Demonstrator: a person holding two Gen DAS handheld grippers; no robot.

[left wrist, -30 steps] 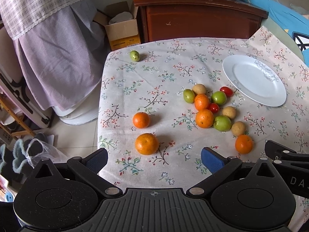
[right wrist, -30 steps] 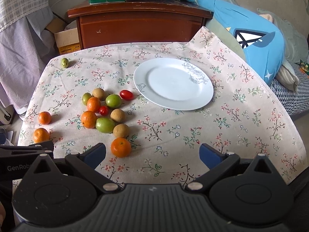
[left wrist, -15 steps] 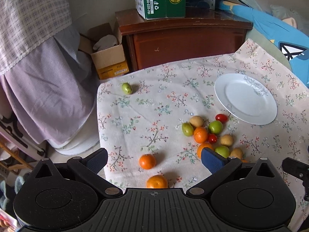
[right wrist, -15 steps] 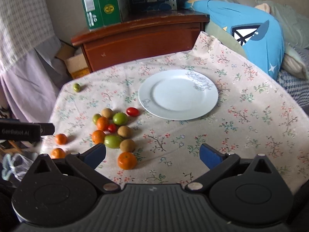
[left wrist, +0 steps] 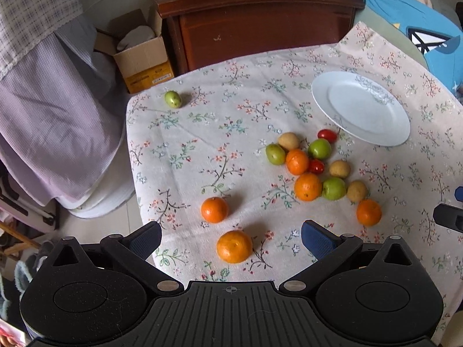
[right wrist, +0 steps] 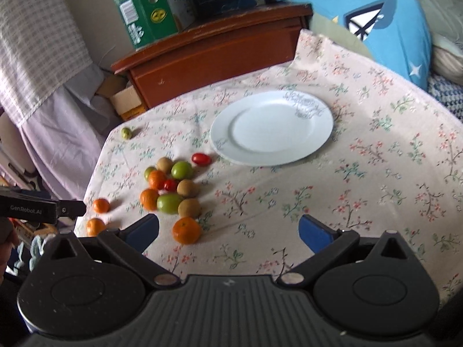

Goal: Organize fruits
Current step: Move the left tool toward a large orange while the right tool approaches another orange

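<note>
While hovering above the near edge of the worktop [left wrist: 202,133], left tool [left wrist: 231,235] spread wide, nothing between its blue pads. Right tool [right wrist: 228,231] likewise wide apart and empty, poised over the flowered cloth, slightly blurred in its own view.

Fruits all down on the cloth. Closest to the left tool: a mandarin [left wrist: 234,246] lying between the pads in that view, a second mandarin [left wrist: 214,209] just beyond it. Further right, the main cluster [left wrist: 315,167]: mandarins, green fruits, small brown ones and two red tomatoes, packed close and mostly touching. One more orange fruit [left wrist: 368,212] sitting at the cluster's near edge, showing just ahead of the right tool's left pad in the right wrist view [right wrist: 186,230]. Lone green fruit [left wrist: 173,99] well apart, near the far left corner of the cloth.

White plate [left wrist: 361,110] bare, beyond the cluster, a red tomato [left wrist: 327,134] just beside its rim. Behind the worktop, a dark wooden cabinet [left wrist: 260,26] carrying cartons [right wrist: 150,8]; cardboard box [left wrist: 141,57] on the floor to its left; blue cushion [right wrist: 376,20] off to the right.
</note>
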